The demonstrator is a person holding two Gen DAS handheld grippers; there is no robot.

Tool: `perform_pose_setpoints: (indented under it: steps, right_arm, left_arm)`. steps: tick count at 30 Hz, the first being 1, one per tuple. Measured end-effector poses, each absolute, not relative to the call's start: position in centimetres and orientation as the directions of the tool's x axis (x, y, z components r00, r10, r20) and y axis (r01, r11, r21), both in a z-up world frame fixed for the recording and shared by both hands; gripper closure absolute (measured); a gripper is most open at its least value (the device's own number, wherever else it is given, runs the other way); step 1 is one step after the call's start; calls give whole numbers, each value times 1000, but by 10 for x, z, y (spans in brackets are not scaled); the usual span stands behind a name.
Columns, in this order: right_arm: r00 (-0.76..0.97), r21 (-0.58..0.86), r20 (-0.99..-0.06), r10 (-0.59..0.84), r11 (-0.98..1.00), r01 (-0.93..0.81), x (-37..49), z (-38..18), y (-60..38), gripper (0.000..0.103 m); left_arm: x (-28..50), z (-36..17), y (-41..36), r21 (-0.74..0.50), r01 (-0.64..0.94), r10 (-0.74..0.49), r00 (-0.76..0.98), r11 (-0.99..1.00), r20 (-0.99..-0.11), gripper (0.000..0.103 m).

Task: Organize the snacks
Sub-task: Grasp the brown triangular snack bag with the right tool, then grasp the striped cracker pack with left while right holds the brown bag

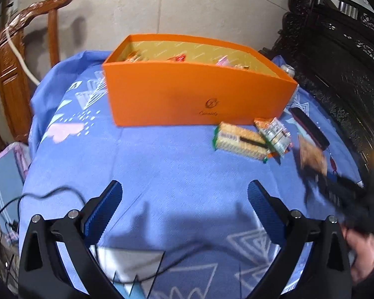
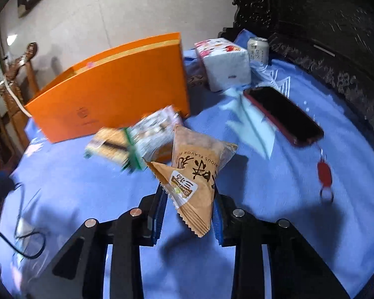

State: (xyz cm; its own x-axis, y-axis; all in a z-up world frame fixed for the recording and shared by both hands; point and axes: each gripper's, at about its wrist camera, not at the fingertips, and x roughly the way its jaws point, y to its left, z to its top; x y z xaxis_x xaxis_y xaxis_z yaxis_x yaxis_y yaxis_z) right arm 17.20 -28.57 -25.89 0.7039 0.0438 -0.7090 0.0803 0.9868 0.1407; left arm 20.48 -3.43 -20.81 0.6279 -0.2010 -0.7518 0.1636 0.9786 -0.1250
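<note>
An orange box [image 1: 199,94] stands open-topped at the back of the blue cloth, with several wrapped snacks inside. In front of its right corner lie a biscuit pack [image 1: 239,142] and a white-and-orange packet [image 1: 274,132]. My left gripper [image 1: 184,189] hovers open over bare cloth, nothing between its fingers. My right gripper [image 2: 189,199] is shut on a brown snack packet [image 2: 194,174], which stands up between the pads, just right of the biscuit pack [image 2: 109,147]. In the left wrist view the right gripper [image 1: 311,174] and brown packet [image 1: 311,154] are blurred.
A dark phone [image 2: 284,114] with a red tag [image 2: 324,172] lies to the right. A tissue pack [image 2: 224,64] and a can [image 2: 258,48] stand behind the box. A wooden chair [image 1: 12,62] is left, dark carved furniture [image 1: 336,49] right. A black cable [image 1: 49,194] crosses the near cloth.
</note>
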Motion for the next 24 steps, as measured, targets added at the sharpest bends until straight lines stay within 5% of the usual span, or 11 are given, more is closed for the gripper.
perform_pose_setpoints:
  steps: [12,24]
  right_arm:
    - [659,234,-740,137,970,61,128,-274,-279,70]
    - [646,272,-745,165,960,69,130,-272,-283,70]
  left_arm:
    - [263,-218,-131,58,661,-441,561,748,-701,4]
    - [294,-263,-169,154,865,-498,410,477,-764,4]
